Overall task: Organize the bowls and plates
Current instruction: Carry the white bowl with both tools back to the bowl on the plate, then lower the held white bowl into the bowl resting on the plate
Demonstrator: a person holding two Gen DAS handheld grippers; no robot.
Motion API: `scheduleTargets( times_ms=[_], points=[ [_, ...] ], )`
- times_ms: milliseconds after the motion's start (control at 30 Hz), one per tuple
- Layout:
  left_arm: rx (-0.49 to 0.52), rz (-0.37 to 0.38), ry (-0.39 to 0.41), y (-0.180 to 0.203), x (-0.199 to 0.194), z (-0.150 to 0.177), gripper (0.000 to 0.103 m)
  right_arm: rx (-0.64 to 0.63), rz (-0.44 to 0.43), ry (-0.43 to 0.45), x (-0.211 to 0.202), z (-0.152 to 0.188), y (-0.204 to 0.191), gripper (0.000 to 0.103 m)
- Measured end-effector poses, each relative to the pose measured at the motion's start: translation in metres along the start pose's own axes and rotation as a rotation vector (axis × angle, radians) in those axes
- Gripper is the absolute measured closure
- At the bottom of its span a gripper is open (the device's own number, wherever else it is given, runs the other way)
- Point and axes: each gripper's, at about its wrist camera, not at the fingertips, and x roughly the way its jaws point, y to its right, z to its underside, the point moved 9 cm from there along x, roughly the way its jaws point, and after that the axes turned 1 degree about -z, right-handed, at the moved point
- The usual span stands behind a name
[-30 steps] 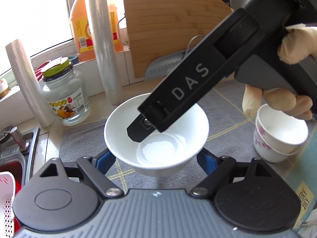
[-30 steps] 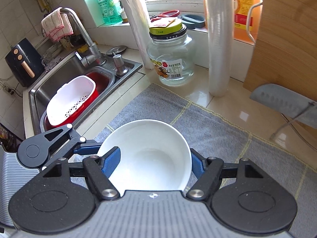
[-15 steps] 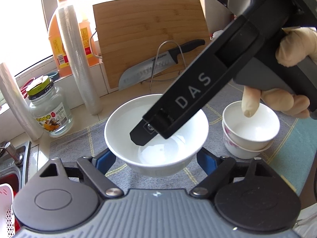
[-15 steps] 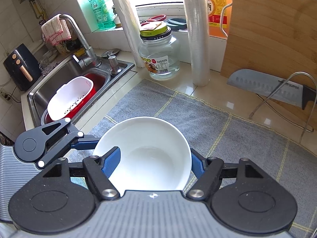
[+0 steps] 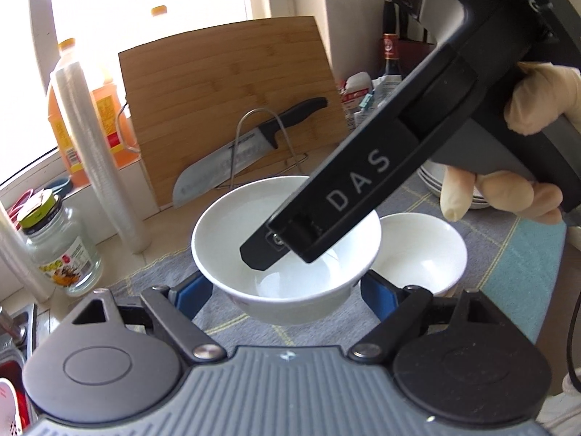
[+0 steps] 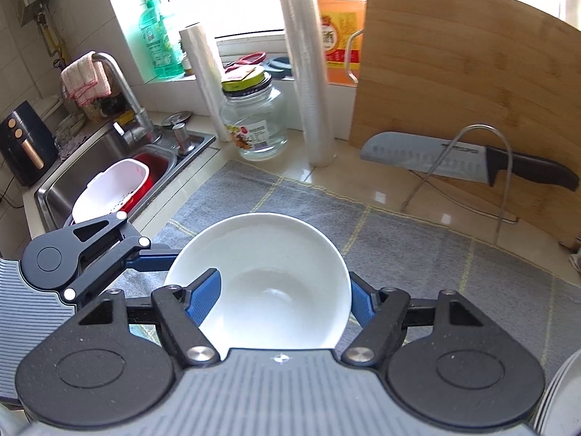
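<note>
Through the left wrist camera, your left tongs (image 5: 287,287) pinch a plain round white ceramic bowl (image 5: 232,232) by its outer sides, blue pads against the wall, the bowl lifted clear of the grey checked cloth mat (image 5: 250,330) on the desk. Your right tongs' black finger reaches into the bowl from 2 o'clock, blocking much of its inside. A second white bowl (image 5: 425,254) sits on the mat at 3 o'clock, just beside the held one. At 12 o'clock a bamboo cutting board (image 5: 225,91) leans upright, a black-handled knife (image 5: 250,149) on a wire stand before it.

Through the right wrist camera, your right tongs (image 6: 285,301) pinch the same bowl's rim: one blue pad inside at 9 o'clock, the other outside at 3 o'clock. A clear glass jar (image 6: 254,120) stands at 12 o'clock, a steel sink (image 6: 90,170) at 10 o'clock.
</note>
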Motion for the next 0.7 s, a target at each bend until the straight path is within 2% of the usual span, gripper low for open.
scheduleTargets(
  times_ms=[533, 700],
  points=[
    [0.049, 0.176, 0.007, 0.065, 0.022, -0.013, 0.015, 0.133, 0.124, 0.037, -0.044, 0.046, 0.054, 0.025],
    [0.061, 0.208, 0.003, 0.080, 0.032, -0.014, 0.015, 0.158, 0.157, 0.031, -0.050, 0.058, 0.067, 0.025]
  ],
)
